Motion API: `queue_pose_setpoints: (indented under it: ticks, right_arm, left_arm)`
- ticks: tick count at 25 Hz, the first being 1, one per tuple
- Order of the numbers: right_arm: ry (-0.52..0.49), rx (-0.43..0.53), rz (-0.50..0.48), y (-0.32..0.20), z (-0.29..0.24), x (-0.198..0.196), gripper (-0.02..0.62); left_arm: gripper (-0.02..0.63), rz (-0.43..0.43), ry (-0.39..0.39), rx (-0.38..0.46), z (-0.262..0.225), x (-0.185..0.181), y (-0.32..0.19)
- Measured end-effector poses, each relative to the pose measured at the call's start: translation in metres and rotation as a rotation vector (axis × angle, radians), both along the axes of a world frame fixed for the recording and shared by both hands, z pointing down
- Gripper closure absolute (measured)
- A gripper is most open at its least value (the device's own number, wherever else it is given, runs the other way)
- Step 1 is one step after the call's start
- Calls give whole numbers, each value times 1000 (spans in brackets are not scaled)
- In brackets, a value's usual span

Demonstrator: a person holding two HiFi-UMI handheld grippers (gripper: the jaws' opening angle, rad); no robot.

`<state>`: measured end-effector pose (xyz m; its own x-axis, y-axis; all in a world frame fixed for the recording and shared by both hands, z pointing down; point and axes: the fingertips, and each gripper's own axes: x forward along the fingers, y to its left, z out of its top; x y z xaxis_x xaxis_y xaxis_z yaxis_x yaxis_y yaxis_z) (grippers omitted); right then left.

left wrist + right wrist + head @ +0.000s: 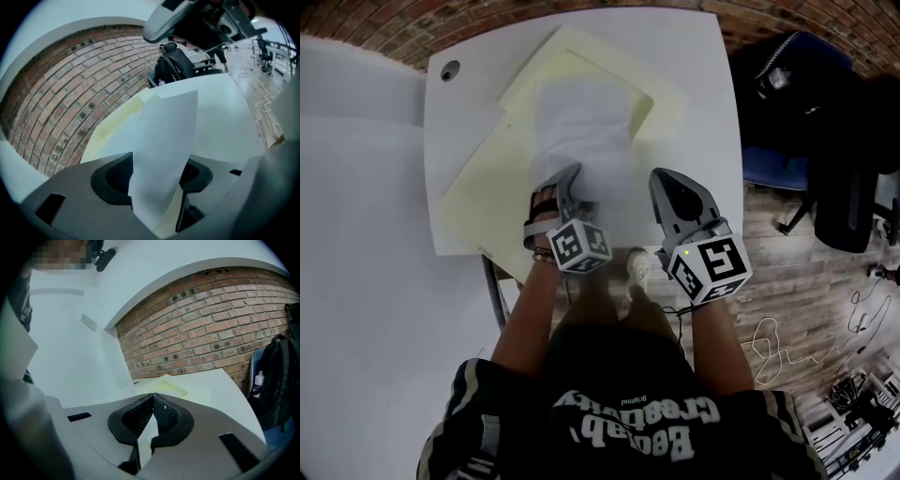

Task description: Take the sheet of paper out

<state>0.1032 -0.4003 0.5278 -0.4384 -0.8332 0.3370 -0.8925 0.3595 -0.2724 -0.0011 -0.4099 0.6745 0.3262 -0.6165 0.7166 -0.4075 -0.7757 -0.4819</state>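
A white sheet of paper [581, 117] sticks out of a pale yellow folder [483, 183] that lies flat on the white table [698, 56]. My left gripper [565, 180] is at the sheet's near end and is shut on it. In the left gripper view the sheet [164, 140] rises curled between the jaws and hides the fingertips. My right gripper [664, 183] is just right of the sheet, over the table's front edge. Its jaws meet at the tips [152, 397] and I see nothing clearly held between them. The folder [164, 383] lies ahead of it.
A cable hole [450, 68] sits in the table's far left corner. A second white table [356, 244] adjoins on the left. A dark backpack on a blue chair [792, 84] stands to the right. Cables [787, 352] lie on the wooden floor. A brick wall [211, 329] is behind.
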Motion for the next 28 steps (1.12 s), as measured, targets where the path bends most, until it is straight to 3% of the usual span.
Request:
queue_pose_setpoints:
  ticks: [4,7,9,19,28]
  right_arm:
    - [-7,-7,-11,-3,3,-3,601]
    - [-10,-10,-22,-5,5,-6,601]
    - [-11,-14,-29,-6,7,-9,601]
    - [-2,-6,-43,-3,2,-14,601]
    - [18,26,-52,6,-17,-26,601]
  left_arm:
    - [385,-9,-16,41,-4,-2,-5]
    - [565,-24,-16,94,-8,-5,-11]
    - [595,-31,-11,101,-9,-5,-12]
    - [606,-50,3,84,-10,-10,-8]
    - [606,-120,45,80,-37,-22,-4]
